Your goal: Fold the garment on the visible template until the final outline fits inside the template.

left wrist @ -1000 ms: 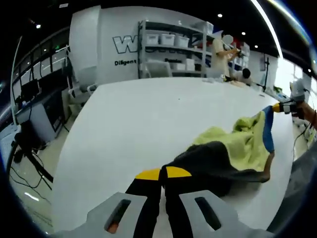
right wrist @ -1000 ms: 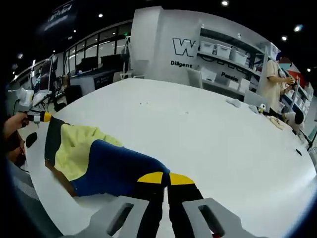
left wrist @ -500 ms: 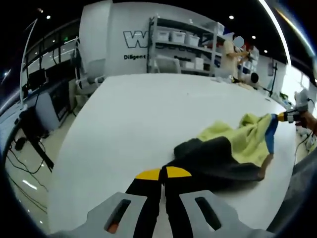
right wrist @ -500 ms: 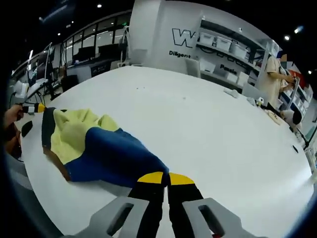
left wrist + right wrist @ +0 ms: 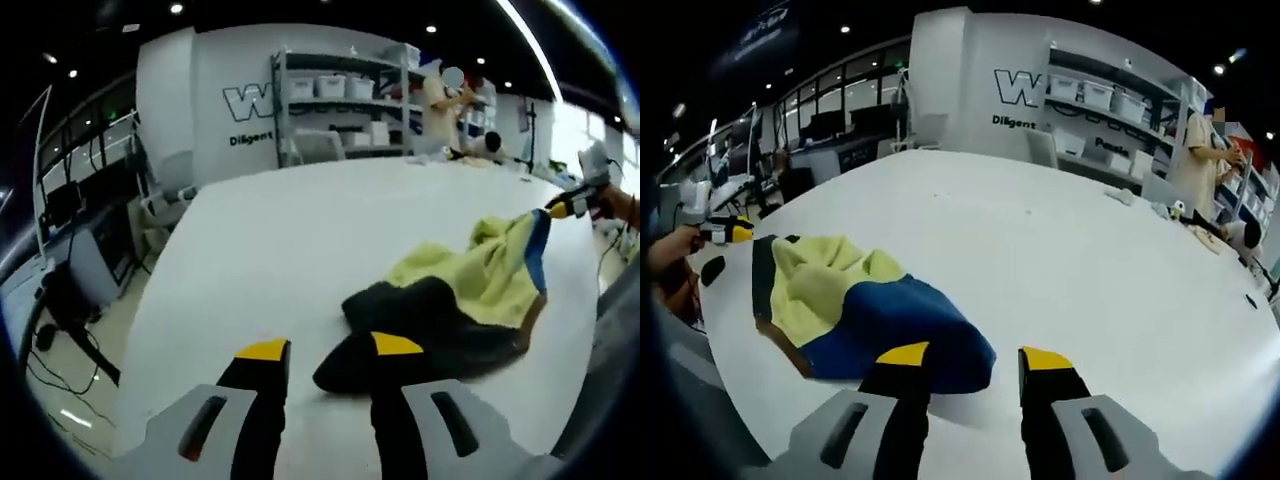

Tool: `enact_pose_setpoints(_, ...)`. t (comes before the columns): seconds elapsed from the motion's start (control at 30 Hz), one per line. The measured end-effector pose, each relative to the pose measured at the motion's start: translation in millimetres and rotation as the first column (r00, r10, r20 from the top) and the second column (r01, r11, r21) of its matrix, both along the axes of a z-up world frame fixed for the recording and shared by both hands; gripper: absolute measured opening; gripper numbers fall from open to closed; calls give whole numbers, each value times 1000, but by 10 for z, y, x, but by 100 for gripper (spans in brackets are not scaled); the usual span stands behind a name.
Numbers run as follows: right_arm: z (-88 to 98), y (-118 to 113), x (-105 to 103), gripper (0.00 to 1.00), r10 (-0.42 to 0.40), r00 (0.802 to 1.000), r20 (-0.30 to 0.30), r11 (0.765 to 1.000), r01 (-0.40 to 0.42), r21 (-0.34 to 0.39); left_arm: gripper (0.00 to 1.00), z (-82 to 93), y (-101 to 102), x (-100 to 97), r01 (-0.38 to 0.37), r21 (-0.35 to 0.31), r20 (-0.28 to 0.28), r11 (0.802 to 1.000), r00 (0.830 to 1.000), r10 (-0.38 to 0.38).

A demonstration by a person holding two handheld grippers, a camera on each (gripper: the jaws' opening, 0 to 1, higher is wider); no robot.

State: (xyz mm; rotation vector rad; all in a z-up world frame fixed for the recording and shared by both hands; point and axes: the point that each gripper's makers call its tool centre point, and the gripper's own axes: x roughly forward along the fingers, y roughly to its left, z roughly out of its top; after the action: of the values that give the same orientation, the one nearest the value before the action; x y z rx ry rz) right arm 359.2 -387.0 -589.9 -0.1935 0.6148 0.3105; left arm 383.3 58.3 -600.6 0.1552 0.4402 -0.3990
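Left gripper (image 5: 325,352): jaws spread, nothing between them, yellow tips just short of the near dark edge of the garment (image 5: 450,300). Right gripper (image 5: 975,358): jaws also apart and empty, tips at the blue end of the same garment (image 5: 860,310).

Garment is a loose bunched heap on the white table (image 5: 300,230), not flat. Colours: dark charcoal/black panel nearest in the left gripper view, pale yellow-green in the middle, a blue strip at the far edge. In the right gripper view the blue panel is nearest and rounded up, yellow-green crumpled behind it, dark edging and a brownish strip along the left side. It sits near the table edge closest to the person.

In the left gripper view the other gripper shows at far right beside the garment's blue corner; can't tell if it touches. In the right gripper view the other gripper and a hand (image 5: 670,250) sit at far left by the dark corner.

Beyond: shelving (image 5: 340,100) with white bins, wall lettering, a person (image 5: 1205,150) standing at right.
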Motion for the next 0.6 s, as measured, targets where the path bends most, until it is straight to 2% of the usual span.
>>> enact_pose_setpoints(0.03,19,26,-9,36,5,1000,0,1000,-5,2,45,21,-69,-23,33,-12,12,999,999,-32)
enact_pose_setpoints(0.07,36,45,-13,42,7,1000,3,1000,-7,5,51,15,-103,-60,44,-14,1,999,999,-44)
enact_pose_setpoints(0.13,77,112,-3,50,33,999,20,999,-33,16,59,21,-172,-85,79,5,12,997,997,-79)
enact_pose_setpoints(0.23,125,316,-62,58,117,993,25,992,-118,44,64,8,-358,-191,165,27,12,986,986,-166)
enact_pose_setpoints(0.3,100,407,-129,59,181,983,5,983,-181,12,66,-14,-488,-279,215,36,3,976,977,-215)
enact_pose_setpoints(0.37,61,487,-192,66,220,975,-15,975,-220,-8,69,-45,-588,-350,257,-2,-20,966,966,-257)
enact_pose_setpoints(0.4,52,517,-215,69,232,973,-18,973,-232,-14,69,-59,-612,-368,264,-26,-31,964,964,-265)
enact_pose_setpoints(0.6,3,701,-342,77,318,948,-19,948,-318,-33,72,-113,-716,-473,300,-28,-29,954,953,-301)
